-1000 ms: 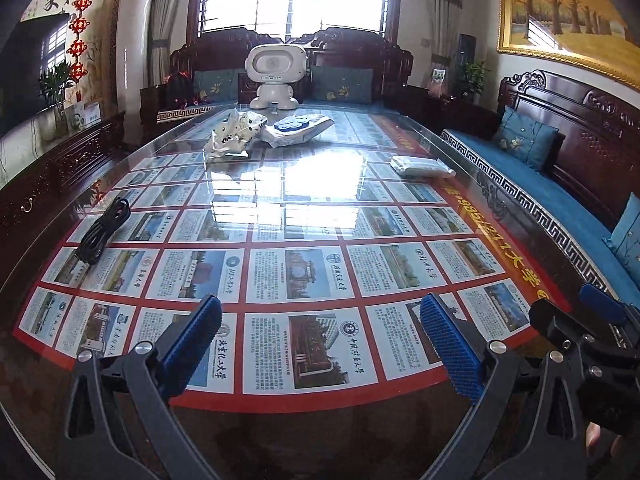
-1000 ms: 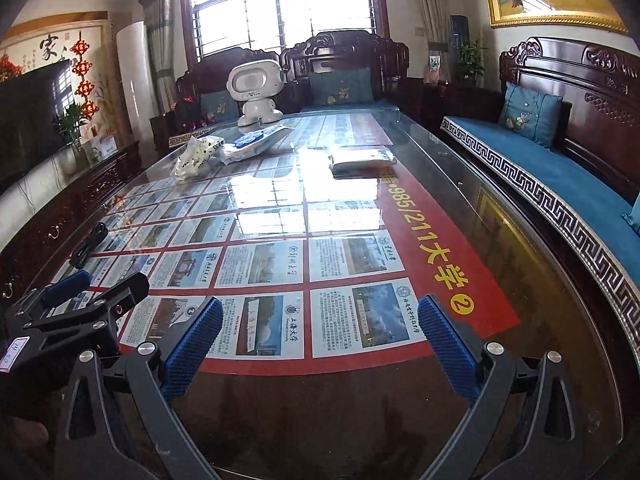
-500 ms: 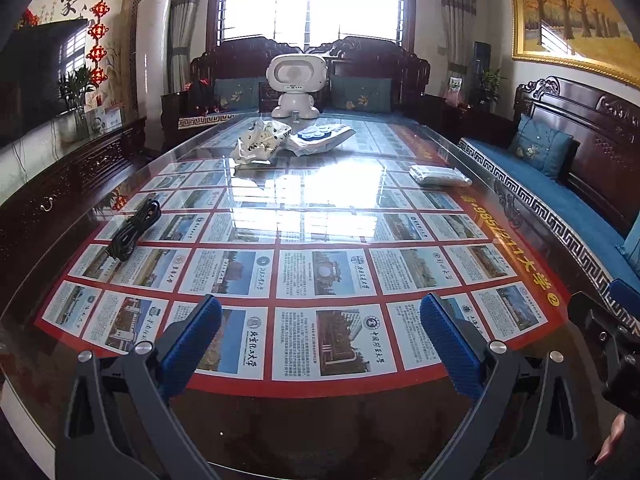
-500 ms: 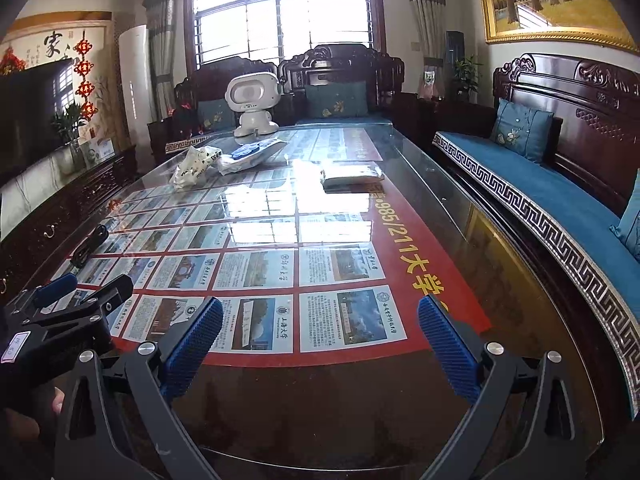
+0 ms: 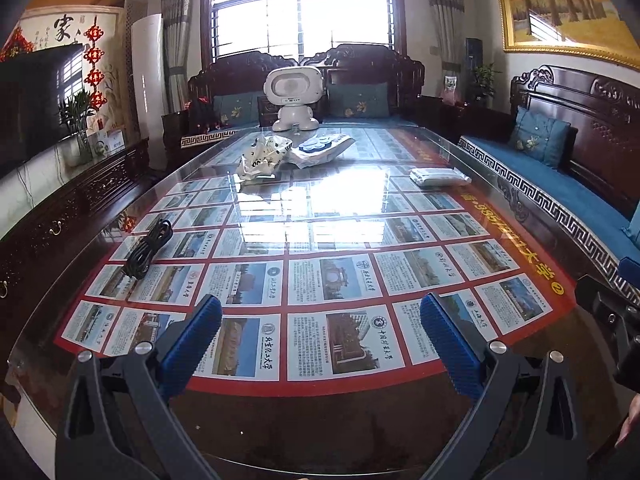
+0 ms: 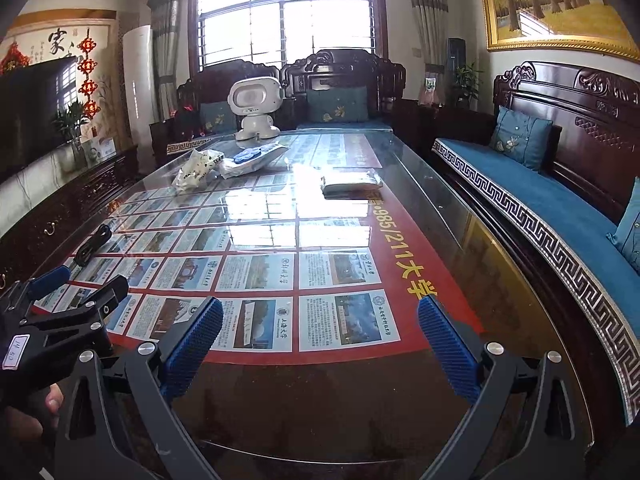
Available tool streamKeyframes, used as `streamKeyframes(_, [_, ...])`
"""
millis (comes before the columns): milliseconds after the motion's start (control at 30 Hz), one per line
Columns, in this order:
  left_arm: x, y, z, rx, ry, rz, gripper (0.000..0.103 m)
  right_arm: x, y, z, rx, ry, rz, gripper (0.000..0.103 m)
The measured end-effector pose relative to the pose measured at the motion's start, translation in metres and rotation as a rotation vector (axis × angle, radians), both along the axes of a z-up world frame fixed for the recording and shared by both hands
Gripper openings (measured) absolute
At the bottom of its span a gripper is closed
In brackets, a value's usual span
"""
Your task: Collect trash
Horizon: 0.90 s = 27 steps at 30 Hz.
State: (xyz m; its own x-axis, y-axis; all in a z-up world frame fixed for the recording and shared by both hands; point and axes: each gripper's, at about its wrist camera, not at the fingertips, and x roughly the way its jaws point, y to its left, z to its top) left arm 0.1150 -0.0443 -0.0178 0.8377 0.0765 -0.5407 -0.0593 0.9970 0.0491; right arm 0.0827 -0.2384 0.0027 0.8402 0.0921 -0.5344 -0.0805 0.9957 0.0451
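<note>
Left gripper (image 5: 320,316) and right gripper (image 6: 320,316) are both gaping wide, gripping nothing, hovering over the glass table (image 5: 320,424). Trash is lying far off: crumpled bag (image 5: 262,158) at 11 o'clock, blue-white packet (image 5: 320,150) at 12, flat packet (image 5: 438,177) at 1.

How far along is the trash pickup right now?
Nothing looks collected yet. Both tongs, left and right, are open and empty over the near end of the table. Left to do: the crumpled bag, the blue-and-white wrapper and the flat packet at the far end.
</note>
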Motion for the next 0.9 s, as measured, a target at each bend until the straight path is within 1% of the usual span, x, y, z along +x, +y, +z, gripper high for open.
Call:
streamKeyframes(100, [0.0,-0.002,0.001,0.026,-0.001,0.01,0.099,0.0,0.0,0.0,0.0,0.002,0.0,0.095])
streamKeyframes(267, [0.0,-0.004,0.001,0.029,0.01,-0.005,0.099,-0.002,-0.001,0.002,0.0,0.004,0.003,0.095])
streamKeyframes(433, [-0.001,-0.007,0.0,0.056,0.007,-0.009,0.099,-0.002,0.0,0.002,-0.002,0.005,0.005,0.095])
streamKeyframes(533, [-0.003,-0.004,0.0,0.036,0.005,-0.019,0.099,-0.002,0.001,0.001,-0.005,0.009,0.006,0.095])
streamKeyframes(667, [-0.002,0.003,0.001,-0.024,0.008,-0.034,0.099,-0.001,0.001,0.0,0.004,0.017,0.007,0.095])
streamKeyframes(800, [0.001,0.007,0.002,-0.057,0.025,-0.062,0.099,0.0,0.001,0.0,0.001,0.017,0.008,0.095])
streamKeyframes(900, [0.002,0.008,0.002,-0.061,0.033,-0.059,0.099,0.0,0.001,0.0,0.001,0.016,0.009,0.095])
